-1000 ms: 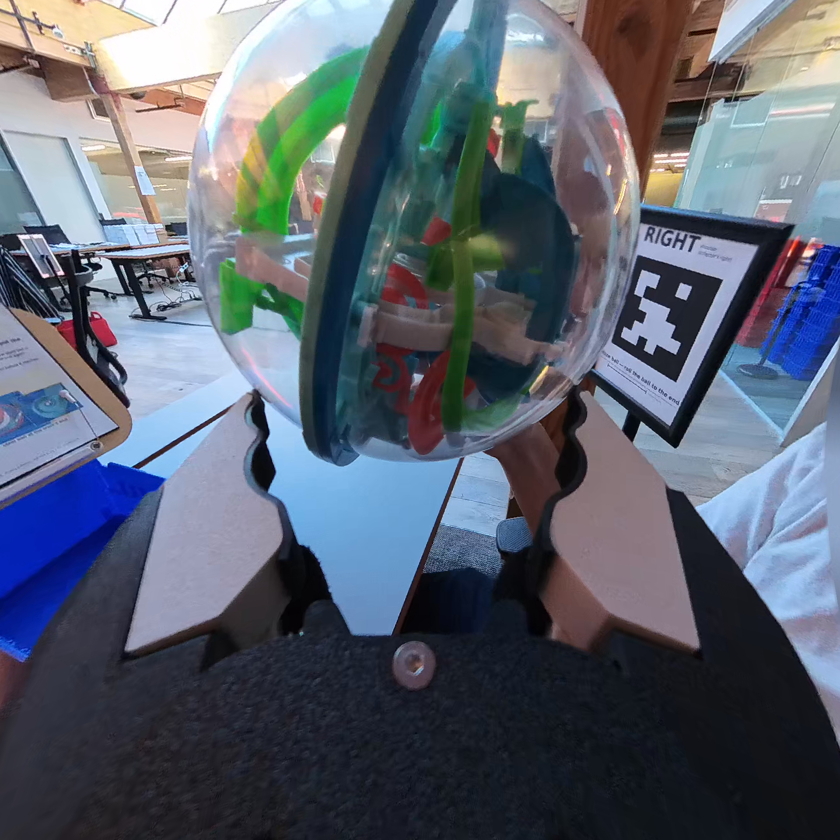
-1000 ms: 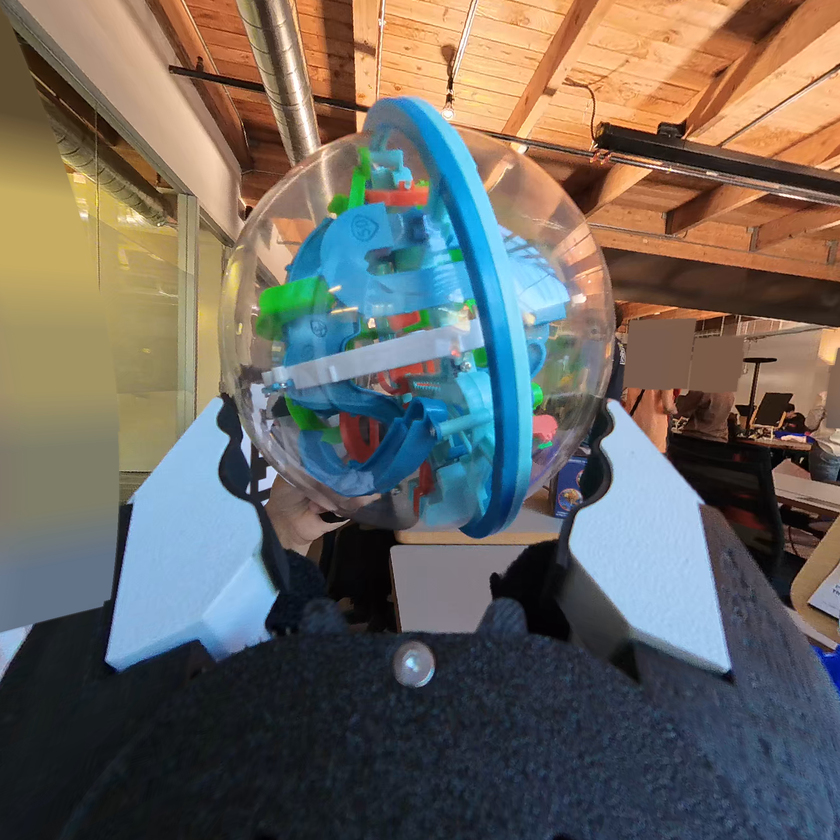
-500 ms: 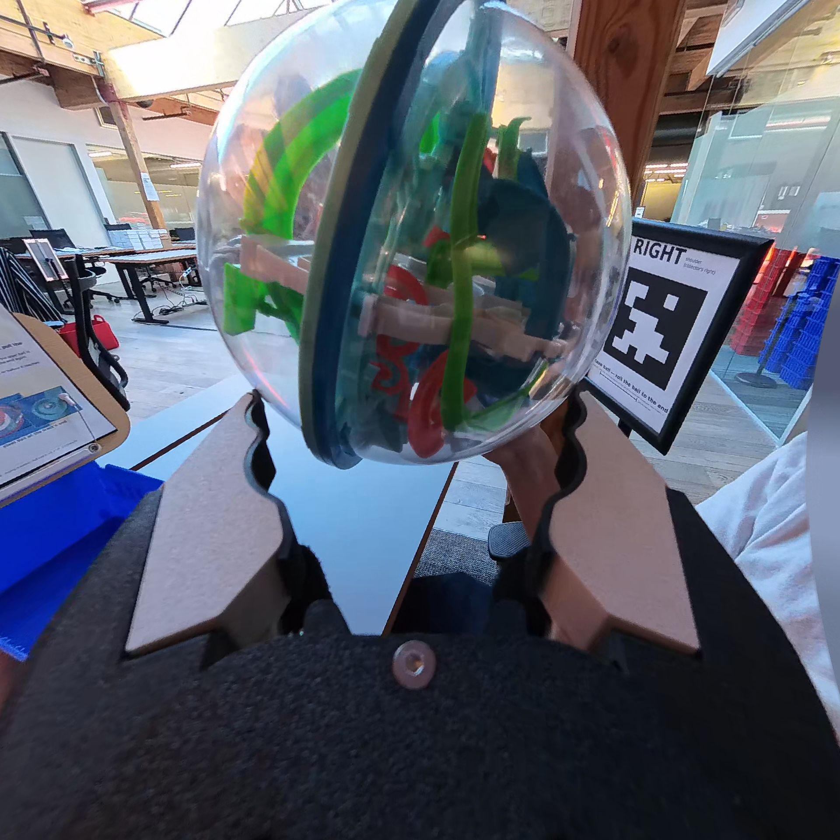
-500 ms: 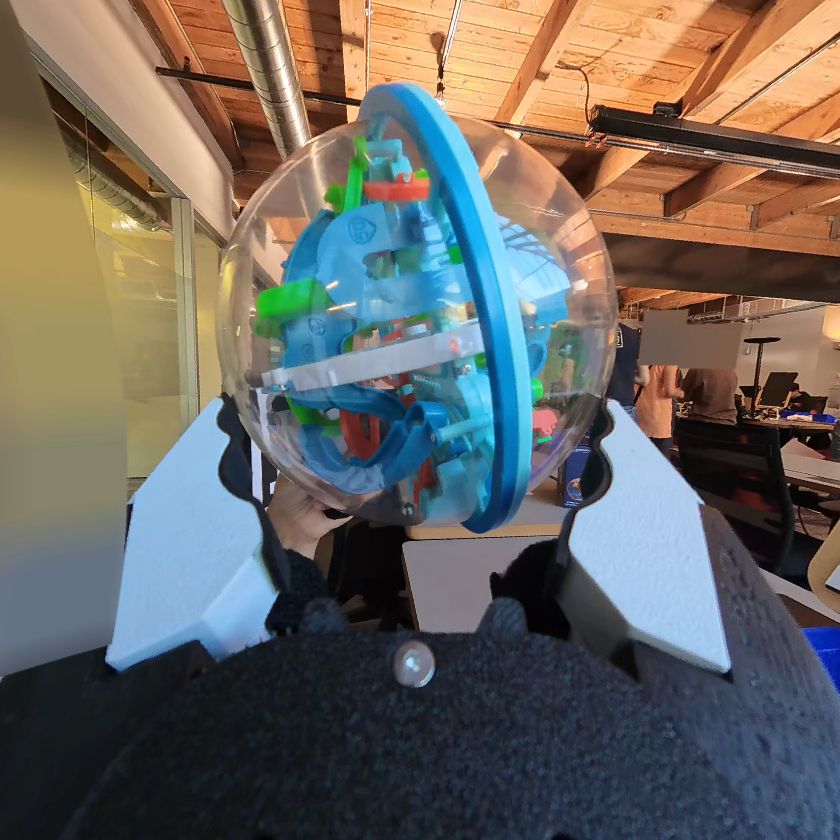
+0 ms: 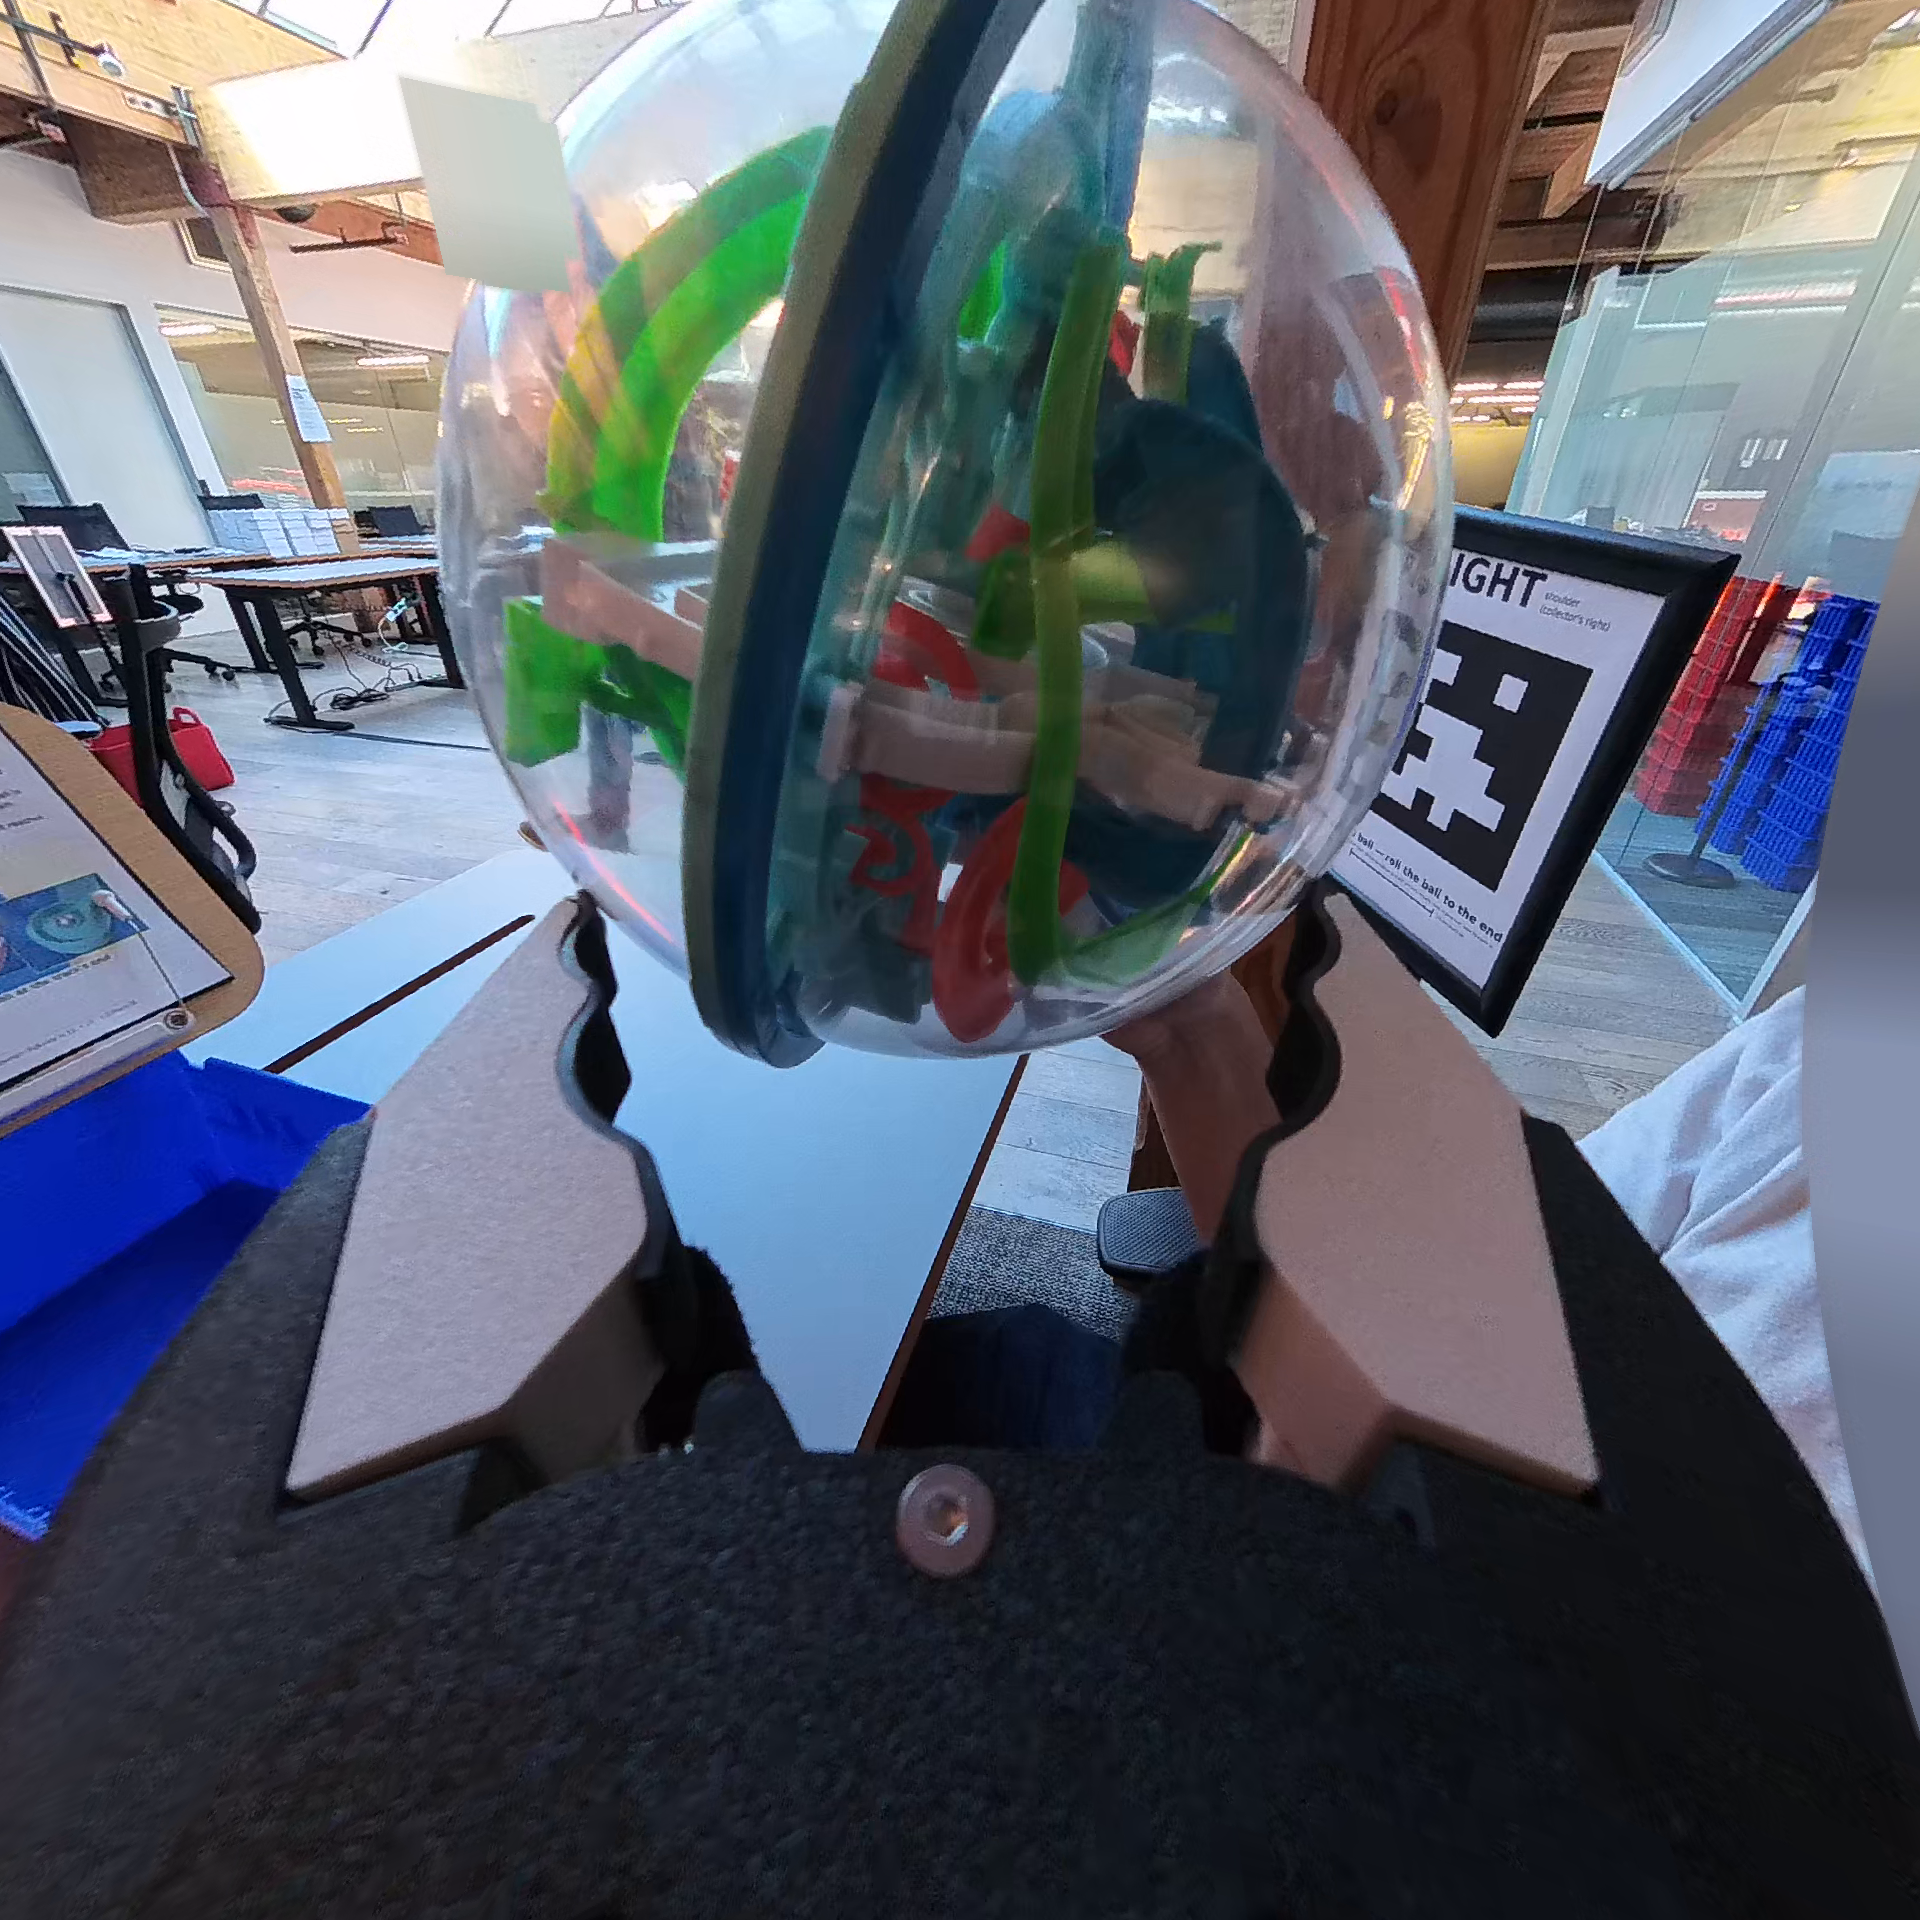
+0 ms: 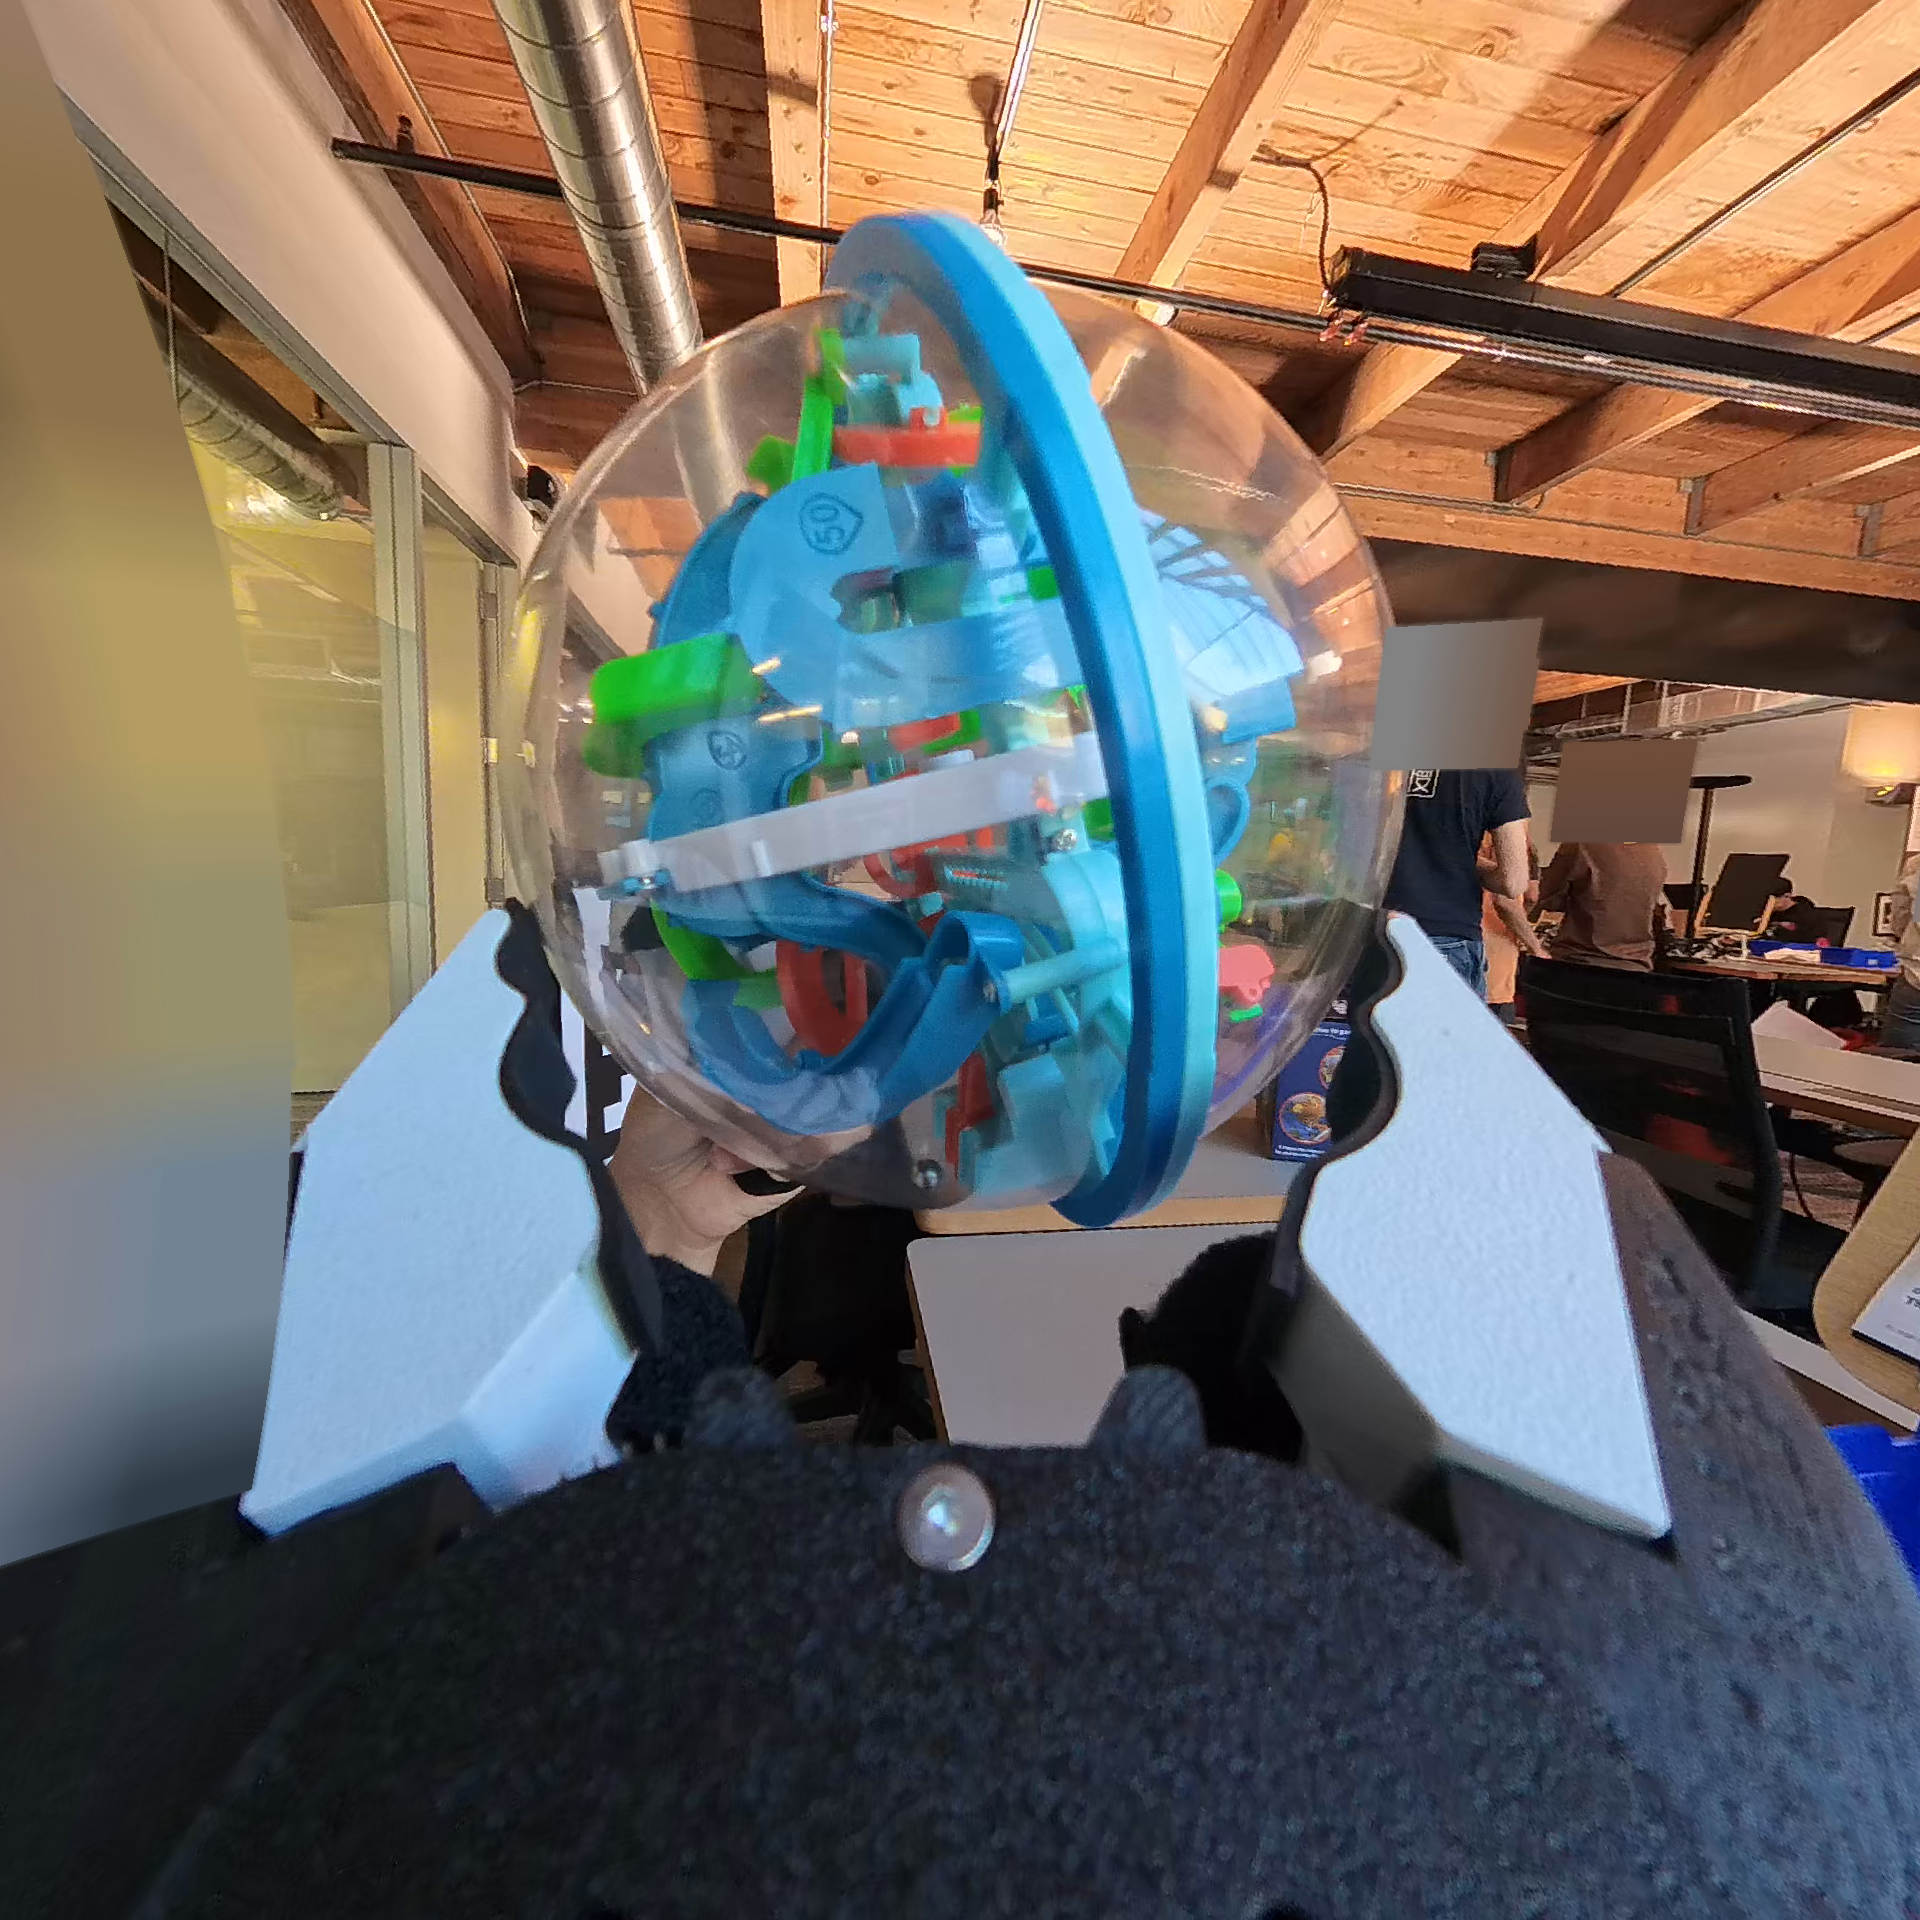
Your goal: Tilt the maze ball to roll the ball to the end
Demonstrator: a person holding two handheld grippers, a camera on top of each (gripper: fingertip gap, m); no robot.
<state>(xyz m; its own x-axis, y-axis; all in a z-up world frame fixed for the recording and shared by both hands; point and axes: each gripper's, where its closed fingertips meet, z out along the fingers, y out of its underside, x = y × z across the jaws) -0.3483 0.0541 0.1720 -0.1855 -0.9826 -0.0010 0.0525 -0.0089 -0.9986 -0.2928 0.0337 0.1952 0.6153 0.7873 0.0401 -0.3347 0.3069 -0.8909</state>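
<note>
The maze ball [image 5: 935,520] is a clear sphere with a blue ring around it and green, red, blue and white tracks inside. It is held up in the air between both grippers. My left gripper [image 5: 940,925] has tan fingers [image 5: 488,1195] pressed on the sphere's lower sides. My right gripper [image 6: 951,935] has white fingers [image 6: 436,1226] pressed on the maze ball [image 6: 935,727] from the opposite side. The ring stands nearly upright and leans a little. I cannot pick out the small rolling ball for certain.
A framed sign with a black-and-white marker [image 5: 1507,769] stands at the right beside a wooden post [image 5: 1392,156]. A blue bin [image 5: 104,1195] and a board with paper [image 5: 83,935] are at the left, over a table [image 5: 810,1195]. A hand [image 6: 686,1174] shows under the ball. People [image 6: 1455,862] stand far back.
Both grippers have turned slightly with the ball, so the background has shifted a little. The grip on the ball is the same.
</note>
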